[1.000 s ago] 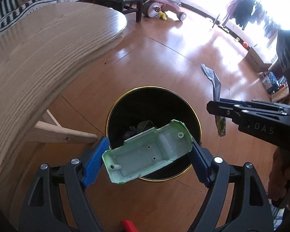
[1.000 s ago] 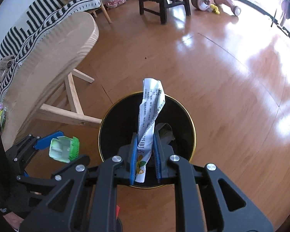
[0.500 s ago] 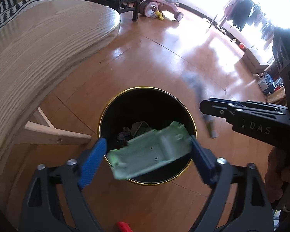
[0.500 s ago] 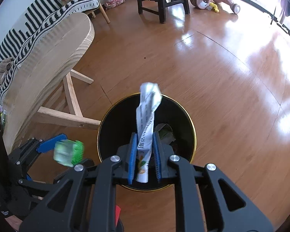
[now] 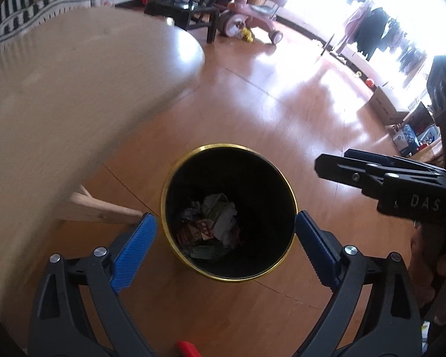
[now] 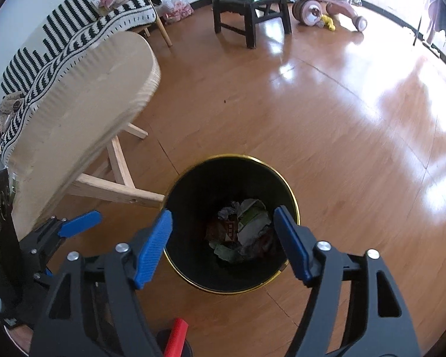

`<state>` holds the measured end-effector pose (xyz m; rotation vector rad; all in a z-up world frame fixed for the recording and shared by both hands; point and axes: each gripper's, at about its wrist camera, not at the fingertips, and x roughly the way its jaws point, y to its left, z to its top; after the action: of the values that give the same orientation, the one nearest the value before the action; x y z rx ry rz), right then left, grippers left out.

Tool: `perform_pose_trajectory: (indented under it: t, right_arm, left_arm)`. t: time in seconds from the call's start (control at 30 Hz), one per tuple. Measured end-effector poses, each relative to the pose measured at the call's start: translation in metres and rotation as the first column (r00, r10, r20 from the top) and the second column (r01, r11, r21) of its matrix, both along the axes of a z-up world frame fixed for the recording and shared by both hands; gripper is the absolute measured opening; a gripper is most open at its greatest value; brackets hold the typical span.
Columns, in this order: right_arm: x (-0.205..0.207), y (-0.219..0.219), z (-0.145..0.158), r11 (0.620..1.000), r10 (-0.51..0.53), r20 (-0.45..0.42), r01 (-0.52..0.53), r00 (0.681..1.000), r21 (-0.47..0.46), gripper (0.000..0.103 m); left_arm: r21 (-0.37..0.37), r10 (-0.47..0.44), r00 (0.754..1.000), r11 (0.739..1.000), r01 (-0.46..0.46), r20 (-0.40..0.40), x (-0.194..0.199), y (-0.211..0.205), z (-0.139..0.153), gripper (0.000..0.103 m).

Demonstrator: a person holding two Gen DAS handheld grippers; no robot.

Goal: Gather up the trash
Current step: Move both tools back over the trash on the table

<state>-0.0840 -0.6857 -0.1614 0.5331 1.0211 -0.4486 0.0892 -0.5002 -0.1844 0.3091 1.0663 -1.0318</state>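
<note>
A black trash bin with a gold rim [image 5: 291,190] [image 6: 294,199] stands on the wooden floor. Crumpled wrappers and paper trash [image 5: 214,223] [image 6: 240,232] lie at its bottom. My left gripper [image 5: 226,244] is open and empty, its blue pads on either side of the bin's near rim, above it. My right gripper [image 6: 223,244] is also open and empty above the bin. The right gripper's black body shows at the right of the left wrist view [image 5: 401,184]. The left gripper's blue fingertip shows at the left of the right wrist view [image 6: 80,223].
A round light-wood table [image 5: 59,104] [image 6: 74,119] stands left of the bin, its wooden leg [image 6: 116,190] close to the rim. A striped sofa [image 6: 74,35], a black chair [image 6: 249,12] and a pink tricycle [image 6: 327,3] stand far back.
Both grippers have opened. The green plastic tray has left my left gripper and the crumpled wrapper has left my right gripper; neither is held now, and trash lies in the bin.
</note>
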Motion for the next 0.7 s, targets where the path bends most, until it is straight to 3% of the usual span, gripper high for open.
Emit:
perform_pose_trajectory:
  t: [0.2, 0.33, 0.47, 0.57, 0.63, 0.7]
  right_arm:
    - [0.030, 0.039, 0.038, 0.997, 0.073, 0.045, -0.071, 0.996, -0.041, 0.075]
    - [0.071, 0.088, 0.054, 0.986, 0.162, 0.067, -0.158, 0.985, -0.055, 0.077]
    - [0.121, 0.147, 0.065, 0.964, 0.265, 0.093, -0.261, 0.960, -0.054, 0.077]
    - [0.168, 0.211, 0.071, 0.928, 0.372, 0.104, -0.368, 0.922, -0.058, 0.077]
    - [0.193, 0.251, 0.074, 0.899, 0.438, 0.110, -0.434, 0.892, -0.063, 0.078]
    - [0.215, 0.291, 0.074, 0.861, 0.508, 0.110, -0.502, 0.854, -0.076, 0.078]
  left_arm:
    - [-0.053, 0.110, 0.990, 0.993, -0.105, 0.091, 0.055, 0.087, 0.067, 0.096]
    - [-0.052, 0.228, 0.955, 0.974, -0.223, 0.191, 0.098, 0.178, 0.103, 0.096]
    - [-0.009, 0.308, 0.911, 0.948, -0.318, 0.275, 0.128, 0.266, 0.115, 0.096]
    - [0.047, 0.332, 0.879, 0.928, -0.369, 0.342, 0.142, 0.326, 0.113, 0.096]
    - [0.067, 0.347, 0.868, 0.917, -0.394, 0.356, 0.150, 0.360, 0.110, 0.096]
    - [0.078, 0.351, 0.872, 0.914, -0.398, 0.340, 0.156, 0.387, 0.105, 0.096]
